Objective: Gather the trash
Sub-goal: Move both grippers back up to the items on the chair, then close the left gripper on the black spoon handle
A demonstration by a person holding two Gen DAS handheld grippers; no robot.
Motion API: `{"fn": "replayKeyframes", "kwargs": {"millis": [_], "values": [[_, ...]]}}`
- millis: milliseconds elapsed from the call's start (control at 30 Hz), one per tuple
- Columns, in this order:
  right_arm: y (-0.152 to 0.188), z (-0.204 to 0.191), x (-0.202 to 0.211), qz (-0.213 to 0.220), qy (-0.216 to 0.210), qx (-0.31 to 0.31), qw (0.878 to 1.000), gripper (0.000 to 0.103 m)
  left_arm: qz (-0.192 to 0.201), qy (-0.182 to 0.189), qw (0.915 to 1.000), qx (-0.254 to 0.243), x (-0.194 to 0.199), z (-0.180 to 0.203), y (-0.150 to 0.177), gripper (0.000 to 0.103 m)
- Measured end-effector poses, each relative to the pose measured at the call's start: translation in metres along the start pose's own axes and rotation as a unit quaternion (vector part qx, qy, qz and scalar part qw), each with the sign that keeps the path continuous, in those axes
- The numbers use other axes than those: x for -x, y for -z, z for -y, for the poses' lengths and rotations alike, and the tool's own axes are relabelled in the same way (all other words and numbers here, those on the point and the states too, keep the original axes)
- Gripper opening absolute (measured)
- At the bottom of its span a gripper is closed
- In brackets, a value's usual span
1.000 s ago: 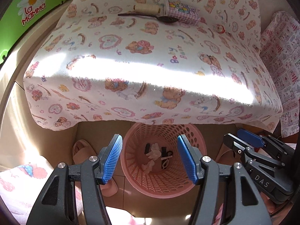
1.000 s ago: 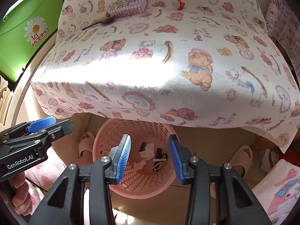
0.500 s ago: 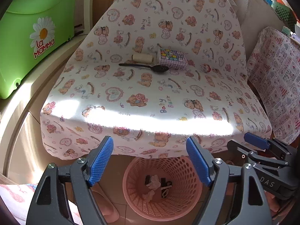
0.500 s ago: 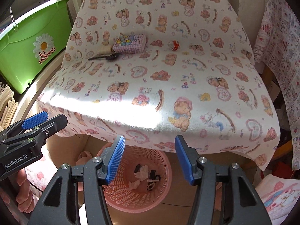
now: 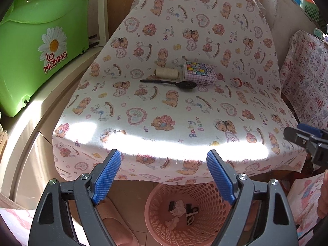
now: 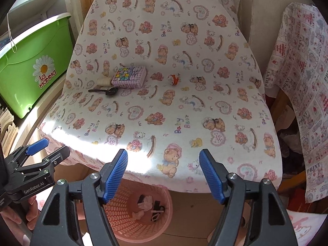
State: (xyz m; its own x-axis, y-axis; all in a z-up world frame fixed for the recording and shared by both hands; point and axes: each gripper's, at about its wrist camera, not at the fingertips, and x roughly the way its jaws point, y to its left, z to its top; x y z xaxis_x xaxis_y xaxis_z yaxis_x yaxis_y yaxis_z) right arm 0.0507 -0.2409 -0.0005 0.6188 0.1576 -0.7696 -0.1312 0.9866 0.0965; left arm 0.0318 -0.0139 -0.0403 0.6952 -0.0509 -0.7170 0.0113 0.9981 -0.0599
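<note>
so both grippers are hanging over the front edge of the table with the white teddy-bear-print cloth (image 5: pixel 164 110); the left gripper (image 5: pixel 166 174) has its blue-padded jaws wide and opening further, nothing between them; same deal with the right gripper (image 6: pixel 164 174), jaws spreading apart, empty too; you can also spot the left one off at the left edge of the right wrist view with a hand (image 6: pixel 12 215) wrapped under it.

the trash is sitting in the round pink perforated plastic basket (image 5: pixel 160 215) on the floor, tucked under the table's front edge; inside there's crumpled white tissue (image 5: pixel 177 211) plus a couple of small black-and-white scraps (image 5: pixel 191 215), can't really tell what those are.

still up on the cloth, toward the back: a cream spool of thread (image 5: pixel 166 73), a black plastic spoon (image 5: pixel 174 84) lying just in front of it, a small pink checked box with coloured squares (image 5: pixel 199 72) right beside both, and a little red-and-white crumpled wrapper thing (image 5: pixel 236 82) a bit to the right; a green plastic tub with a daisy logo (image 5: pixel 41 47) sits off to the left on a shelf.
</note>
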Motion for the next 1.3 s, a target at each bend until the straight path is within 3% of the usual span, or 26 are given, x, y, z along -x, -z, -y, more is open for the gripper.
{"fn": "replayKeyframes", "kwargs": {"millis": [133, 233, 300, 433, 600, 700, 900, 1100, 1300], "values": [[-0.032, 0.004, 0.012, 0.017, -0.001, 0.062, 0.998, 0.074, 0.007, 0.001, 0.9999, 0.015, -0.001, -0.007, -0.004, 0.085], [-0.050, 0.009, 0.021, 0.047, 0.064, 0.121, 0.989, 0.075, 0.000, 0.004, 0.9999, 0.010, -0.003, -0.006, -0.009, 0.085], [-0.059, 0.018, 0.024, 0.064, 0.073, 0.132, 0.986, 0.080, 0.004, 0.010, 0.9997, -0.022, -0.004, 0.000, -0.024, 0.085], [-0.085, 0.033, 0.018, 0.074, 0.075, 0.114, 0.988, 0.080, 0.014, 0.007, 0.9982, -0.058, -0.004, 0.002, -0.064, 0.089], [-0.116, 0.039, 0.008, 0.094, 0.049, 0.070, 0.992, 0.080, -0.013, 0.046, 0.9984, -0.032, -0.021, -0.005, -0.114, 0.089], [-0.120, 0.044, -0.007, 0.103, 0.039, 0.054, 0.992, 0.080, -0.001, 0.033, 0.9985, -0.043, -0.035, -0.009, -0.124, 0.090], [-0.114, 0.060, -0.046, 0.051, 0.086, 0.063, 0.993, 0.080, -0.043, 0.040, 0.9982, -0.007, -0.076, -0.025, -0.118, 0.090], [-0.122, 0.069, -0.061, 0.035, 0.070, 0.024, 0.997, 0.080, -0.044, 0.054, 0.9971, -0.030, -0.093, 0.002, -0.126, 0.090], [-0.120, 0.067, -0.076, 0.016, 0.058, 0.007, 0.998, 0.080, -0.080, 0.071, 0.9929, -0.053, -0.116, 0.034, -0.124, 0.090]]}}
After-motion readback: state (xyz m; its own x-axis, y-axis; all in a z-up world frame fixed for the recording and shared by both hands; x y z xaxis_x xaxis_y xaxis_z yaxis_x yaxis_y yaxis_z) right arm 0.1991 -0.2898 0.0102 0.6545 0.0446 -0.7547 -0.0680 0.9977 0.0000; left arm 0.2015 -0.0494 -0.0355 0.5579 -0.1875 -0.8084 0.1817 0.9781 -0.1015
